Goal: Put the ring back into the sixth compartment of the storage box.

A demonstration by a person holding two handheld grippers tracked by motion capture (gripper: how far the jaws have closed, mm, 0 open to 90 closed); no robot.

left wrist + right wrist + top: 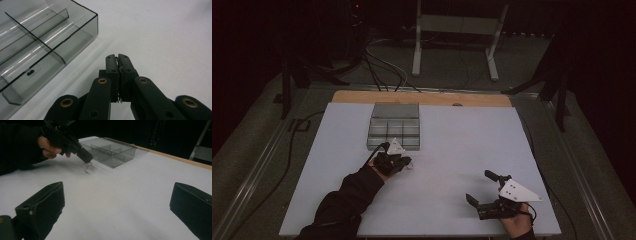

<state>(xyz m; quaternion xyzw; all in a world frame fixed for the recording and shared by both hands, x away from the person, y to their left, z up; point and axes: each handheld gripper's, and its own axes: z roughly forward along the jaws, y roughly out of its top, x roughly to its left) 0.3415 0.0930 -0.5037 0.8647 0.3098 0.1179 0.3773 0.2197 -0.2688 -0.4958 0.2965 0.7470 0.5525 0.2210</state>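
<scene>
Here, the thing I'm working beside is a clear, smoke-tinted plastic organizer box, a shallow tray split by thin dividers into several compartments; it sits on the white table toward the far edge, left of centre. In my left gripper view its near corner and two dividers are sharp, light streaks run along its floor, and a small hang-slot tab lies flat at its edge. My left gripper has its jaws pressed together just beside the box's near side, with something thin and wiry caught between the pads; I cannot make out what it is. From my right gripper view, a small pale, pinkish object hangs at that gripper's tip, too blurred to name. My right gripper rests near the table's front right, well apart from the box, its jaws spread wide with nothing between them. The box's contents, if any, are hard to read from above in the dim light, and my left forearm's dark sleeve is cut off at the bottom edge.
</scene>
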